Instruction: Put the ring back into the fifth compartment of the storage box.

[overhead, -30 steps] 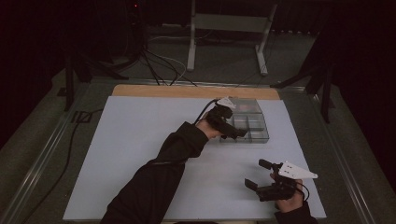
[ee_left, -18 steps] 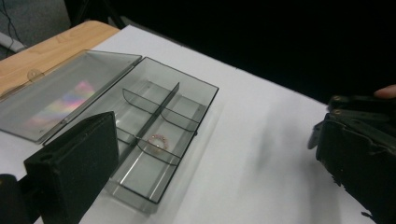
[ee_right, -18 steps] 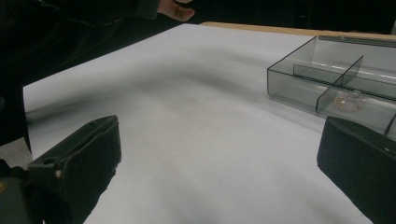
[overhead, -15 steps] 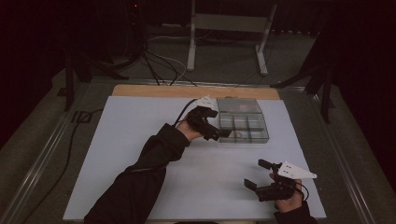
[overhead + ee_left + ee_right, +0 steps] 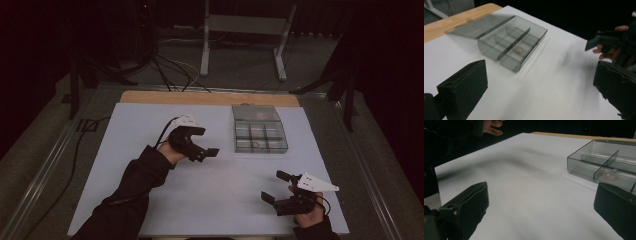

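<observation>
- High view: the left gripper (image 5: 202,150) hovers over the middle of the white tabletop (image 5: 150,200), jaws apart and empty, pointing toward the right edge.
- Just beyond its tips, toward the far right corner, lies the clear compartment box (image 5: 260,136), lid laid open toward the far edge. Its long axis seems to run from near edge to far edge.
- In the left gripper view a small pale item (image 5: 520,48) rests in a middle compartment; what it is cannot be told.
- The right gripper (image 5: 277,187) sits near the near right corner, jaws spread, holding nothing.
- Judged from this, the left gripper is nearer the box and would reach it first.
</observation>
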`<state>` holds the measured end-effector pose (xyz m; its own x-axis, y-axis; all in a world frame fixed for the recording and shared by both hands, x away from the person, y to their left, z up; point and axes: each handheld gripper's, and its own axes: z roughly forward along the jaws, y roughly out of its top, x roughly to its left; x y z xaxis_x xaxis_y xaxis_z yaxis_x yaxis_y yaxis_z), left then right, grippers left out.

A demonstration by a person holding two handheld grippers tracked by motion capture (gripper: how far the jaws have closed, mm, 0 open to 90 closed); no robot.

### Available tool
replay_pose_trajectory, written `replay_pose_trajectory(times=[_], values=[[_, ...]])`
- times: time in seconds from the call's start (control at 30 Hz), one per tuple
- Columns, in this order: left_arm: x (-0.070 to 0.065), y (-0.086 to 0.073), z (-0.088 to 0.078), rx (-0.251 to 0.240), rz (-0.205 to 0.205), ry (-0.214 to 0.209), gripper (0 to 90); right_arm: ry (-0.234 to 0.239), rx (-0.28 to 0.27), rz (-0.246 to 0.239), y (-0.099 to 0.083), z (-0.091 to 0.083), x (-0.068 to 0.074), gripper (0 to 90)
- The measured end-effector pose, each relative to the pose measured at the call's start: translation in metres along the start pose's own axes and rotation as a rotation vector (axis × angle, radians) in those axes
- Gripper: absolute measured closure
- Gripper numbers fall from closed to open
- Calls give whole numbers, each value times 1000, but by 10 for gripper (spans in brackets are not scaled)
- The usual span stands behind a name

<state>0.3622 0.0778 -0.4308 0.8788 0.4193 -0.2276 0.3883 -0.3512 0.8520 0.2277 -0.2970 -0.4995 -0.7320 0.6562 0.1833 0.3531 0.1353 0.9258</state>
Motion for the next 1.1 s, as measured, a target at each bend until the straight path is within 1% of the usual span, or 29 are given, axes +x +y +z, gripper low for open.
replay_pose_trajectory(times=[0.03, 0.1, 0.27, 0.37, 0.47, 0.53, 0.6, 0.63, 0.73, 0.83, 0.97, 1.1], values=[[0, -5, -5, -2, -3, 7, 6, -1, 1, 0, 0, 0, 0, 0], [2, -14, -13, -11, -23, 16, 6, -2, -1, 4, 0, 0, 0, 0], [4, -34, -30, -19, -36, 43, 6, -3, 6, 2, 0, 1, 0, 0], [4, -47, -40, -12, -40, 63, 6, -4, 6, -1, 0, 1, 1, 0], [3, -59, -47, -4, -47, 71, 6, -6, 5, 5, 0, 1, 0, 0], [2, -67, -53, -6, -50, 80, 6, -6, 7, 4, -1, 2, 0, 0], [1, -75, -59, -22, -57, 89, 6, -7, 9, 1, -1, 2, 0, 0], [1, -80, -62, -21, -67, 91, 7, -7, 8, 1, -1, 2, 0, 0], [-1, -93, -69, -26, -74, 103, 7, -5, 9, 1, 0, 2, 0, 0], [-2, -106, -77, -22, -98, 114, 7, -6, 11, 4, -1, 3, 0, 0], [-4, -120, -86, -17, -113, 135, 7, -6, 13, 3, -1, 3, 0, 0], [-7, -133, -94, -24, -126, 139, 7, -7, 12, 2, -1, 3, 0, 0]])
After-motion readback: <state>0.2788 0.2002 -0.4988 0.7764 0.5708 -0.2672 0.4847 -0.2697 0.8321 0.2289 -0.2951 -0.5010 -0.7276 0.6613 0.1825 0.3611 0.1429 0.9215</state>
